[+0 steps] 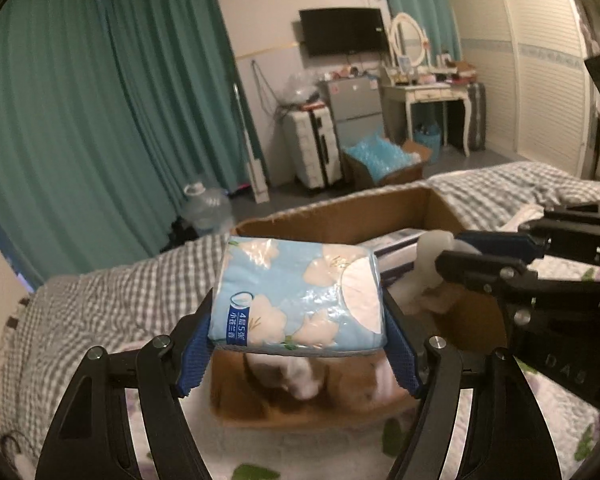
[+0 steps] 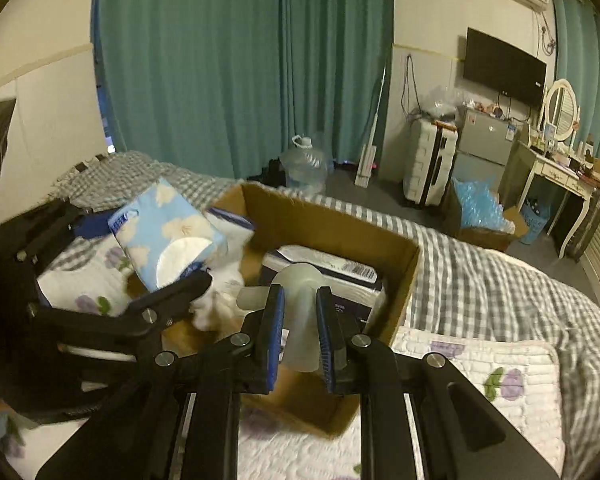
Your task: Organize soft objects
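Left gripper (image 1: 298, 344) is clamped on a light-blue plastic-wrapped tissue pack with white flower print (image 1: 300, 296) — blue pads pressing both short ends, pack held level in the air over the near half of the open brown cardboard box (image 1: 340, 216). In the right wrist view the same pack (image 2: 166, 228) sits tilted at the box's left side, above its rim.

Right gripper (image 2: 298, 332) has its jaws closed on a translucent white soft plastic piece with a flared top (image 2: 300, 312) — narrow stem pinched between the blue pads, flared end pointing away from the camera. It is held over the near right part of the box (image 2: 332, 224). From the left wrist view the right gripper (image 1: 444, 254) comes in from the right, with the whitish piece (image 1: 432, 248) at its tip.

Inside the box: a dark blue and white flat package (image 2: 328, 268) lies along the far right side; white and orange soft items (image 1: 308, 376) lie at the bottom, too blurred to identify.

The box stands on a bed with a white quilt printed with purple flowers (image 2: 480, 372); a grey-and-white checked blanket (image 1: 100, 304) lies bunched beyond and left of the box. Teal curtains (image 2: 240, 60) hang at the far wall.
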{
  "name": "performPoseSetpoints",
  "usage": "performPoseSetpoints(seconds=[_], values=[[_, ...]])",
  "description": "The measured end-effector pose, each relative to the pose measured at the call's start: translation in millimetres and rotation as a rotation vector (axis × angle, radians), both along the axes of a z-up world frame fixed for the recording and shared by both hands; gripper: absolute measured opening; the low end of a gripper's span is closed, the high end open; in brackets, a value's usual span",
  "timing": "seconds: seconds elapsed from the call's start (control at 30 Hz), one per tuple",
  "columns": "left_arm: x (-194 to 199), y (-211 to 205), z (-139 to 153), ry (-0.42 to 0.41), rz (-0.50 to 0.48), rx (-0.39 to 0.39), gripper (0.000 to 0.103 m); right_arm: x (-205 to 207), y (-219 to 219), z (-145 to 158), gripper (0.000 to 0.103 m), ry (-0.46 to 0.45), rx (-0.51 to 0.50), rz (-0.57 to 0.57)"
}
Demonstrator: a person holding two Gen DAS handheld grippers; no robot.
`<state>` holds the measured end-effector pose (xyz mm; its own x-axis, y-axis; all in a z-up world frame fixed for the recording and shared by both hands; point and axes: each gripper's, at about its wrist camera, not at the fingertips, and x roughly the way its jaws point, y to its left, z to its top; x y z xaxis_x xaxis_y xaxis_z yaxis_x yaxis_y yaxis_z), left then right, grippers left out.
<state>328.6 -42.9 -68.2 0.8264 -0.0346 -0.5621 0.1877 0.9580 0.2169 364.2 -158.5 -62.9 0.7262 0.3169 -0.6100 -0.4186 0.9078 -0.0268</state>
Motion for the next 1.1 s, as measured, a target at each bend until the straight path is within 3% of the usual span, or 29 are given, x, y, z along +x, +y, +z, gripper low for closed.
performPoseSetpoints(seconds=[0.17, 0.2, 0.27, 0.3, 0.5, 0.7, 0.77, 0.8, 0.83, 0.9, 1.0, 1.1], values=[[16.9, 3.3, -14.6, 0.021, 0.009, -0.013, 0.082, 21.2, -5.8, -25.9, 0.024, -0.002, 0.02, -0.026], [17.9, 4.1, -16.3, 0.018, 0.019, -0.003, 0.084, 20.1, -6.4, -26.9, 0.03, -0.017, 0.023, -0.041], [20.9, 4.9, -15.3, 0.014, 0.031, 0.022, 0.085, 20.2, -11.0, -24.4, 0.069, -0.031, 0.033, -0.067], [20.1, 6.1, -13.4, 0.015, 0.041, 0.029, 0.085, 18.3, -13.8, -20.3, 0.073, -0.044, 0.044, -0.086], [-6.2, 17.2, 32.4, -0.032, 0.073, -0.023, 0.085, -2.4, -31.6, 26.0, 0.073, -0.108, 0.078, -0.163], [-78.8, 27.2, 128.7, -0.204, 0.112, -0.053, 0.085, -67.5, -50.3, 112.2, 0.074, -0.222, 0.082, -0.248], [-106.7, 29.7, 158.4, -0.273, 0.101, -0.058, 0.087, -98.0, -51.1, 148.2, 0.079, -0.291, 0.075, -0.276], [-123.7, 32.5, 176.1, -0.314, 0.093, -0.063, 0.098, -112.6, -51.7, 163.9, 0.081, -0.319, 0.08, -0.281], [-133.9, 34.2, 184.6, -0.338, 0.089, -0.067, 0.103, -133.0, -51.8, 183.5, 0.084, -0.355, 0.088, -0.287], [-169.7, 37.1, 208.8, -0.413, 0.06, -0.084, 0.103, -158.2, -49.5, 207.4, 0.09, -0.393, 0.095, -0.292], [-203.0, 40.1, 227.4, -0.457, 0.039, -0.1, 0.103, -200.5, -44.8, 236.1, 0.101, -0.439, 0.088, -0.299], [-236.0, 47.5, 238.0, -0.51, 0.037, -0.13, 0.103, -238.7, -43.3, 251.6, 0.103, -0.482, 0.089, -0.299]])
